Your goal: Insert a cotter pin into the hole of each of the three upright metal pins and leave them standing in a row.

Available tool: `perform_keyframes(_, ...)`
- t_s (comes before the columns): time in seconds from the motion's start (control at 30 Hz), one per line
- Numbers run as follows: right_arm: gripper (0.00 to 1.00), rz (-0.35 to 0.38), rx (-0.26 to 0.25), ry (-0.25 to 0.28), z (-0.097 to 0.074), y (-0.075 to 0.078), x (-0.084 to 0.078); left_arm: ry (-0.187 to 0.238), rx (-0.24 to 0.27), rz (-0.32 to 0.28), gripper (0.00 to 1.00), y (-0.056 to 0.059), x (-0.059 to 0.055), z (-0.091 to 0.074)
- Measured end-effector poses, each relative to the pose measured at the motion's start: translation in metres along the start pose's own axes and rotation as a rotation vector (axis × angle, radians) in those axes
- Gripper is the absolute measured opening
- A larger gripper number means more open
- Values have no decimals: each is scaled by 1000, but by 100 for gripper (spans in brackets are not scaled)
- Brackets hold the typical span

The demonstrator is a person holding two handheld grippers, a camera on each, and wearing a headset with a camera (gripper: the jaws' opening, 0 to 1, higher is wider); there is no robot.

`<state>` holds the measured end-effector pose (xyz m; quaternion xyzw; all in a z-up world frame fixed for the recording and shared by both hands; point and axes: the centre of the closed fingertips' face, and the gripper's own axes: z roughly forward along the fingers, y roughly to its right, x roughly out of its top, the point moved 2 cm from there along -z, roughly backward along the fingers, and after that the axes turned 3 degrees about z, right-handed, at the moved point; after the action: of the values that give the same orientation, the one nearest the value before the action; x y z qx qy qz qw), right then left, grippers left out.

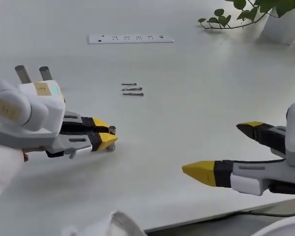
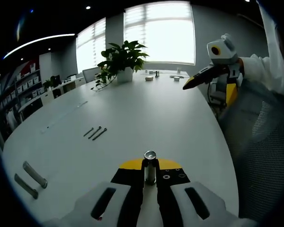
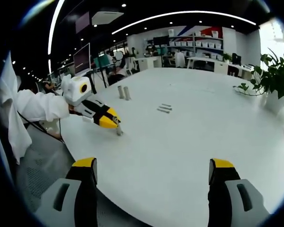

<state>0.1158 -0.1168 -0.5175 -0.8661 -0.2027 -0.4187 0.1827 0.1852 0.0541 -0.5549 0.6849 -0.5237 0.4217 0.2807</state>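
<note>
Leftmost, on the far side, two upright metal pins (image 1: 23,74) stand close together on the tabletop (image 1: 187,113), behind the body of the left gripper (image 1: 112,133). Its jaws are clenched on a third metal pin (image 1: 112,130), held upright at the yellow tips. The pin's lower end is at the surface, but I cannot tell if it touches. Near-left tabletop edge is close under this gripper.

Centre, farther out, three cotter pins (image 1: 132,89) lie in a tight stack, parallel, well apart from the held pin. Bare surface lies all around them. Beyond them a white power strip (image 1: 130,38) lies flat, near the far side.

Between the two grippers is a wide bare stretch.

On the right, the right gripper (image 1: 211,147) hangs over the near edge with its jaws released, spread wide and holding nothing. A cable (image 1: 265,214) runs just below the edge there. Far right is a plant (image 1: 246,12) in a white pot (image 1: 280,24), with trailing stems on the surface.

The tabletop is white, smooth and rounded at the ends.

Left gripper view: the room has large bright windows (image 2: 158,30) behind the plant and a mesh chair (image 2: 265,142) at the right. Right gripper view: an open office with shelves (image 3: 199,40) at the back and ceiling light strips.
</note>
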Motion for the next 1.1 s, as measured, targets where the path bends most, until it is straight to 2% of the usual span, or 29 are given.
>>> perform_keyframes(0.1,96,-6,3,-3,0,-1,0,6,2,-15,6,-1,-1,0)
perform_keyframes(0.43,96,-9,12,-20,1,-4,-3,7,11,7,6,-1,-5,-6)
perform_keyframes(0.6,96,-8,12,-20,1,-4,-2,2,15,-9,6,-1,-5,-6)
perform_keyframes(0.67,96,-9,10,-18,1,-4,-2,-5,15,-11,12,-1,-7,-7)
perform_keyframes(0.73,96,-9,12,-17,1,-4,-1,-10,14,-21,23,0,-8,-10)
perform_keyframes(0.8,95,-12,14,-19,1,-5,-2,-9,5,-39,29,4,-9,-15)
perform_keyframes(0.87,96,-13,16,-21,1,-5,-2,11,-18,-66,33,10,-5,-21)
perform_keyframes(0.93,96,-12,17,-19,0,-5,-1,23,-22,-72,43,15,-3,-30)
perform_keyframes(1.0,96,-14,16,-18,-1,-4,-1,27,-31,-99,55,21,-3,-39)
perform_keyframes(1.03,96,-15,15,-19,-2,-4,-1,28,-31,-103,59,22,-3,-41)
perform_keyframes(1.1,96,-17,14,-20,-3,-3,-1,30,-19,-152,64,26,-6,-49)
